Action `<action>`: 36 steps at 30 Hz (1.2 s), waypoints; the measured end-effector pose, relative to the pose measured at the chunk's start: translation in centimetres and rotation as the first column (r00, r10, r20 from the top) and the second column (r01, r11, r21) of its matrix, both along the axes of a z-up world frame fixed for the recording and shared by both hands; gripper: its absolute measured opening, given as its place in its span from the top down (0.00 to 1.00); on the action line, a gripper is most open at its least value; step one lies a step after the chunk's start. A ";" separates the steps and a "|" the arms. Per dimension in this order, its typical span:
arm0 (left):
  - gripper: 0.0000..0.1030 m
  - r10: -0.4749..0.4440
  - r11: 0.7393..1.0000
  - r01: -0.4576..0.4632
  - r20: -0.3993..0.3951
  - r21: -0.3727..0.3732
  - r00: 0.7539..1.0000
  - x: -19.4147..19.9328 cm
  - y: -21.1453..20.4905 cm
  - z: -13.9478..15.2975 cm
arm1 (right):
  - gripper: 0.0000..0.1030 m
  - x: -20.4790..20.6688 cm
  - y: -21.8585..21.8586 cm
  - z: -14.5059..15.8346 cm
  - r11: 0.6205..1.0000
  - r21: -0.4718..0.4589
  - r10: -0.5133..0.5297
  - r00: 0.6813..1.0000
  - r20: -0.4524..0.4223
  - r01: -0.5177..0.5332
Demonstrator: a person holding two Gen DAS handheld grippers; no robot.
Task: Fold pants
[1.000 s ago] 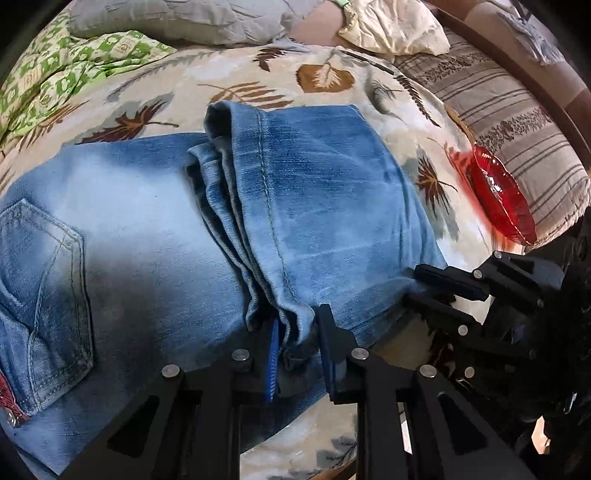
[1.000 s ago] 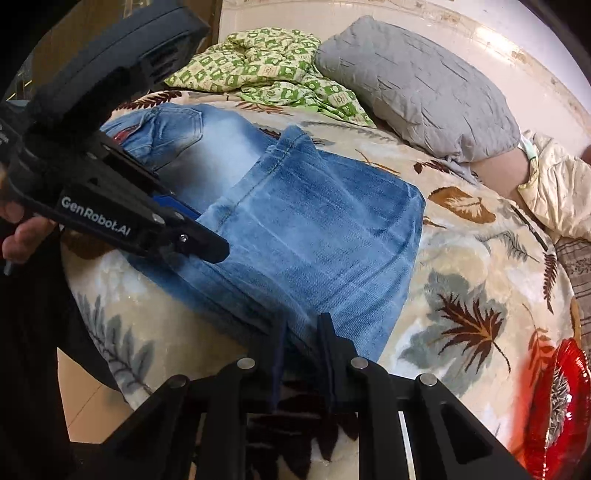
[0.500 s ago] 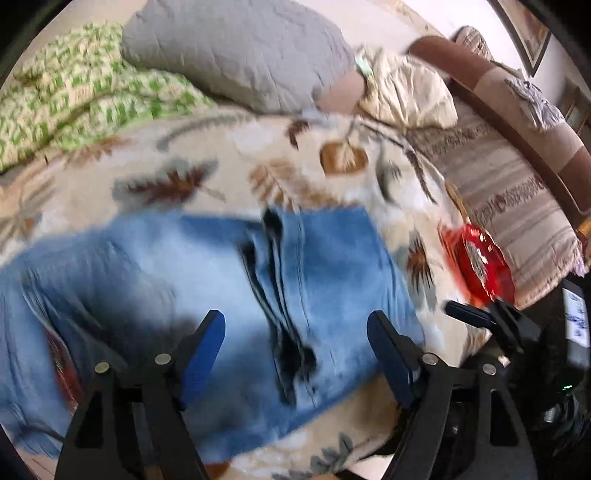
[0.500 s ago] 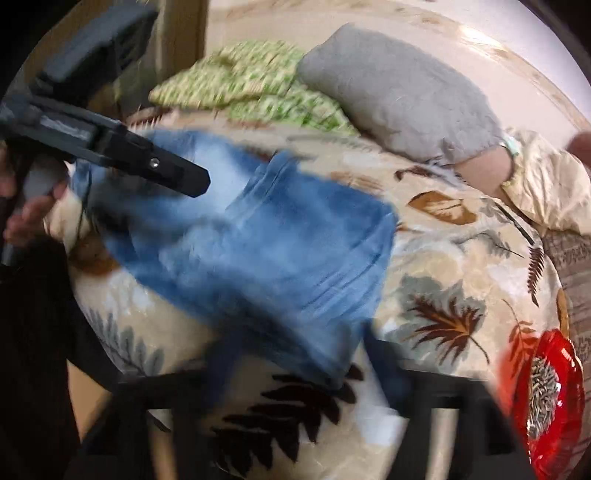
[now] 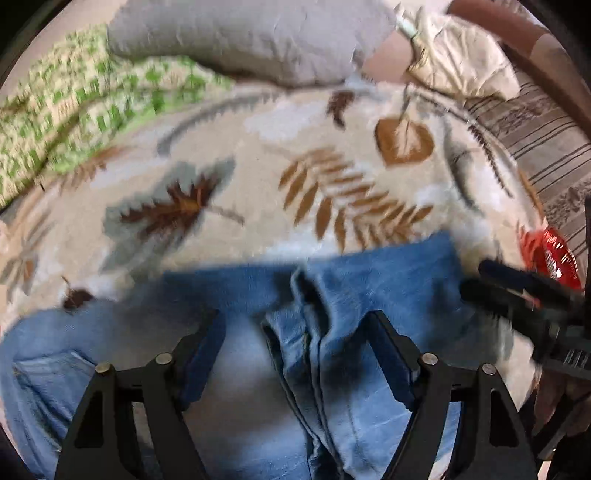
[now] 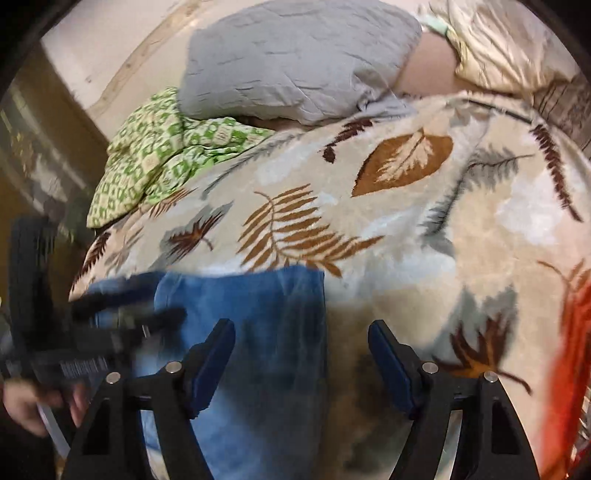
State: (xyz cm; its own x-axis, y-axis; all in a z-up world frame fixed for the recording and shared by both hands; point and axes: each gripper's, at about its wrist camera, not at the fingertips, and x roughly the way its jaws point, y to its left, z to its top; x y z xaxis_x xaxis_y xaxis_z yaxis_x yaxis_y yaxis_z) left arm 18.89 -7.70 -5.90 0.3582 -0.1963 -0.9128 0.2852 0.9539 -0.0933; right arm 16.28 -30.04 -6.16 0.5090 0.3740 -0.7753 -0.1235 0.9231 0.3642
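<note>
Both grippers apart now: left gripper [image 5: 299, 350] and right gripper [image 6: 301, 356], clamped on the jeans [image 5: 332, 314] hem a second ago, just opened, nothing pinched. Jeans folded on leaf blanket [image 5: 258, 177], below grey pillow [image 5: 251, 37]. Fold apparently released, ready for the next.

Black tongs [image 5: 299, 354] with blue pads [image 5: 205, 354], silver screws, white lettering.

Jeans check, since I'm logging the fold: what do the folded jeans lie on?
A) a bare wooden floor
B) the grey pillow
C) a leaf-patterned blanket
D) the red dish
C: the jeans rest on the leaf-patterned blanket, apart from the grey pillow.
</note>
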 end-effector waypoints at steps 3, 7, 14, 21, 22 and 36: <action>0.53 -0.041 0.999 0.041 -0.014 0.006 0.999 -0.5 0.2 -1.6 | 0.47 1.8 1.1 -1.5 1.000 -0.008 0.022 0.999 -0.047 -0.022; 0.63 -0.060 0.998 0.060 -0.004 -0.034 0.998 -1.2 1.1 -1.7 | 0.66 2.5 2.5 -3.1 0.994 -0.076 0.074 0.995 -0.070 -0.080; 0.63 -0.054 0.997 0.054 0.015 -0.047 0.998 -1.7 1.1 -2.0 | 0.66 2.5 2.6 -3.8 0.991 -0.112 0.071 0.996 -0.057 -0.077; 0.33 -0.065 0.998 0.066 0.038 -0.024 0.997 -1.8 0.6 -1.5 | 0.32 2.1 1.7 -3.2 0.996 -0.082 0.039 0.998 -0.057 -0.044; 0.16 -0.074 0.997 0.075 0.046 -0.017 0.996 -2.1 0.4 -1.2 | 0.25 1.9 1.5 -3.0 0.997 -0.067 0.036 0.997 -0.065 -0.040; 0.07 -0.091 0.990 0.073 0.149 0.118 0.985 -5.4 4.4 7.3 | 0.18 -1.7 0.2 3.0 0.999 -0.046 -0.015 0.998 0.053 0.018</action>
